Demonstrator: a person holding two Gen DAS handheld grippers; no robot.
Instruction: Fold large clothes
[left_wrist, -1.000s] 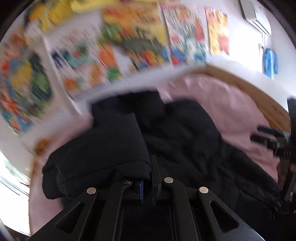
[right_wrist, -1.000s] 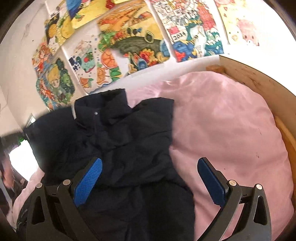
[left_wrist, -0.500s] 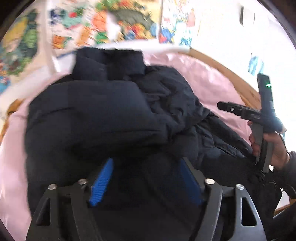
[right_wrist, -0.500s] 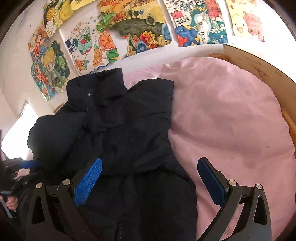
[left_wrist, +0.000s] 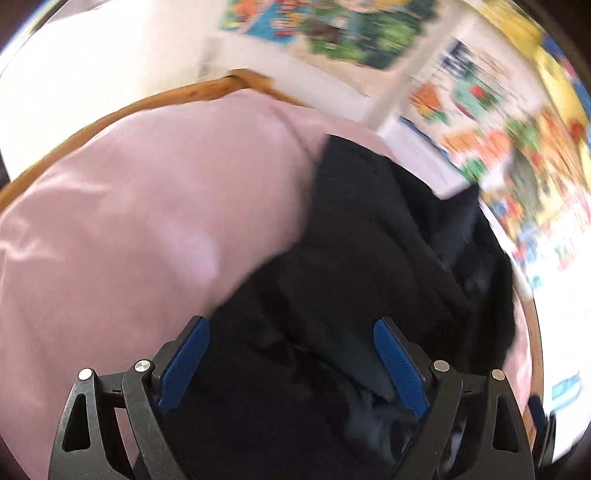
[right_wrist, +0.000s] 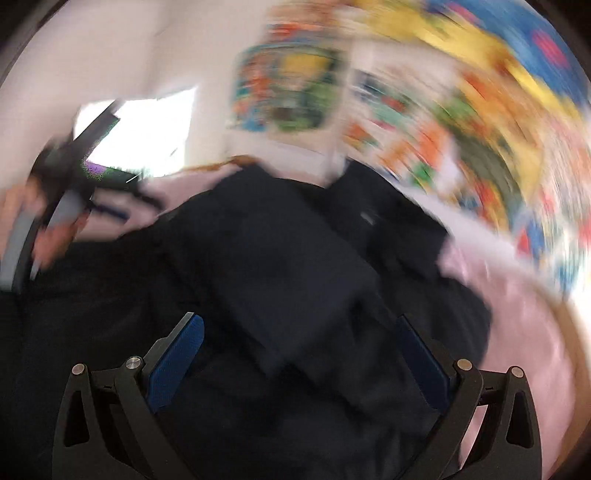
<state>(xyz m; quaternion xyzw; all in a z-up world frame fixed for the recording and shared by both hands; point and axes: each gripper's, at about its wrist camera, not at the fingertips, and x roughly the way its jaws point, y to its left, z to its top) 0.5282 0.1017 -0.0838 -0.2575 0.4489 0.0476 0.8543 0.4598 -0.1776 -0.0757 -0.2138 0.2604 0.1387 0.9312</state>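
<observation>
Nearest to me, both tools hang with their blue pads spread wide and nothing between them: my left tool (left_wrist: 291, 363) over the lower part of the dark puffer jacket (left_wrist: 369, 295), my right tool (right_wrist: 301, 360) over the same jacket (right_wrist: 280, 277) from the other side. Neither holds any cloth.

The jacket lies on the pink bed cover (left_wrist: 147, 229), filling my left view from 6 o'clock up toward 1 o'clock. In my right view one panel, probably a sleeve, lies folded across the body at centre, so I judge the first fold is in. The rest looks loose and rumpled; the other side and the hem-to-collar fold remain, as far as the blur lets me tell.

Farther off, the wooden bed frame (left_wrist: 155, 99) rims the cover at 11 o'clock, and bright posters (left_wrist: 491, 118) cover the wall at 2 o'clock.
</observation>
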